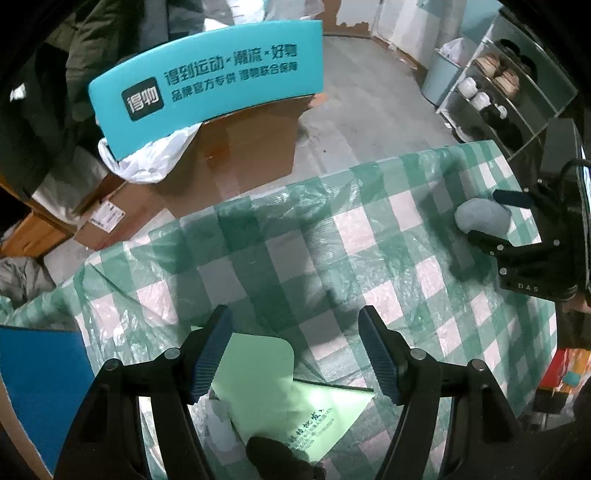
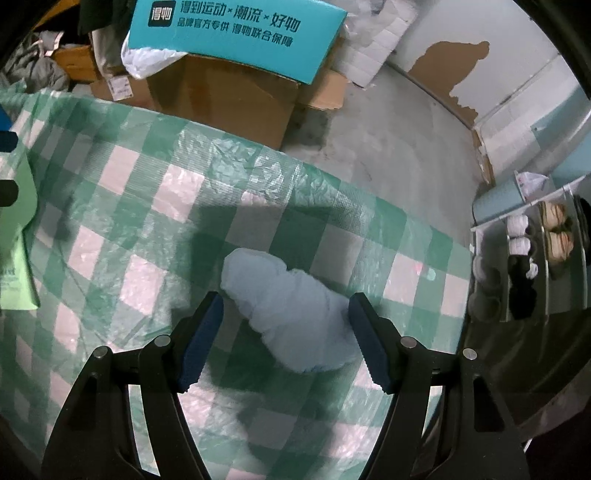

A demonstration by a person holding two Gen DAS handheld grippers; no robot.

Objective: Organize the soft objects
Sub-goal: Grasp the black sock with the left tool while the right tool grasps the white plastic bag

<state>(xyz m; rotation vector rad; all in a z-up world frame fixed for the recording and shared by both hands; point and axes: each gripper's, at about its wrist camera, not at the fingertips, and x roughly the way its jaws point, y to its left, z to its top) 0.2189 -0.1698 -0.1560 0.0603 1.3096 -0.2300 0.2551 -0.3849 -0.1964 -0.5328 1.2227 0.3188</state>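
Right wrist view showed our right gripper [image 2: 286,339] pointing steeply down with its jaws spread wide and nothing pinched, the pale blue sock [image 2: 291,314] lying on the checked tablecloth [image 2: 147,229] between and just beyond the fingertips. We judged this the reach step: the next move called for lowering until the pads straddled the sock, then closing on its middle. Our left gripper [image 1: 295,354] likewise stood released, over a green paper sheet [image 1: 266,373] to the left of the sock, with a dark soft lump [image 1: 280,458] at its base, perhaps a second sock; we could not tell. Beyond the sock, past the table's far edge, stood a cardboard box [image 2: 229,103] under a teal box [image 2: 236,33]. The rack of shoes [image 2: 532,258] right of the sock was too distorted to read.
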